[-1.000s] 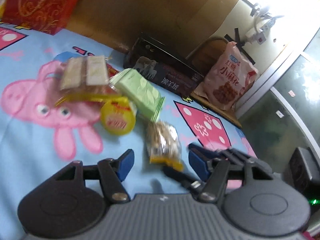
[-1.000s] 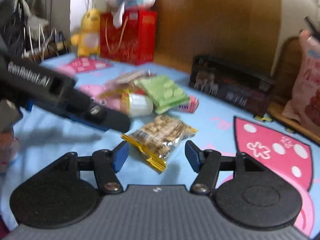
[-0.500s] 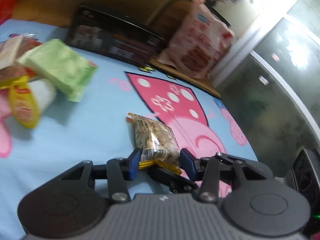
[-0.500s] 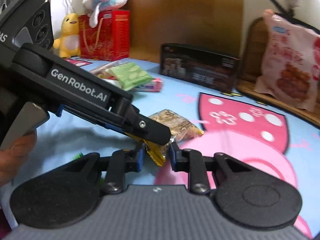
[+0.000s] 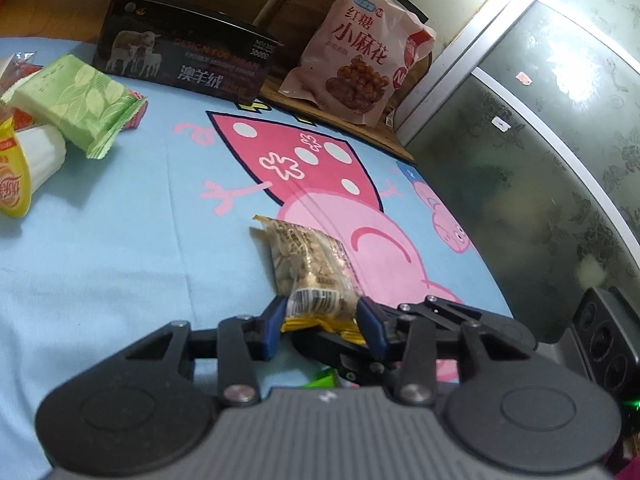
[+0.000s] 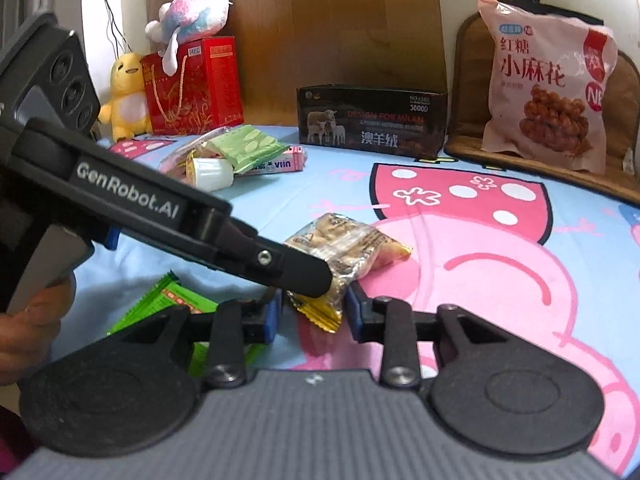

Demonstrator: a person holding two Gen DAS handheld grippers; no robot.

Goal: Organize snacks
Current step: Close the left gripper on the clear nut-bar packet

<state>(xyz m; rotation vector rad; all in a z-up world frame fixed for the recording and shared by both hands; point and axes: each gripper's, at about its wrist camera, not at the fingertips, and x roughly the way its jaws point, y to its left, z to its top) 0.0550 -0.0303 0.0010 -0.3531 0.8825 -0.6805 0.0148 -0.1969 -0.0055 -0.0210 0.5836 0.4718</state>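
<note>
A clear packet of pale nut snacks with a yellow sealed end (image 5: 312, 276) (image 6: 348, 248) is held above the blue cartoon sheet (image 5: 120, 232). My left gripper (image 5: 322, 318) is shut on its near end. My right gripper (image 6: 308, 312) has its jaws close around the packet's yellow end, just below the left gripper's finger (image 6: 296, 272). A pile of snacks lies far left: a green leaf-print pack (image 5: 76, 96) (image 6: 244, 148), a white and yellow cup (image 5: 24, 168), and a pink pack (image 6: 280, 164).
A black box (image 5: 184, 64) (image 6: 372, 120) and a large pink snack bag (image 5: 360, 52) (image 6: 544, 84) stand at the back. A red gift bag (image 6: 192, 84) with plush toys stands back left. A green wrapper (image 6: 168, 308) lies under the right gripper. A glass door (image 5: 540, 140) is at right.
The left gripper closed on the nut packet and carried it right, away from the snack pile. The right gripper came up to the packet's yellow end and narrowed around it.
</note>
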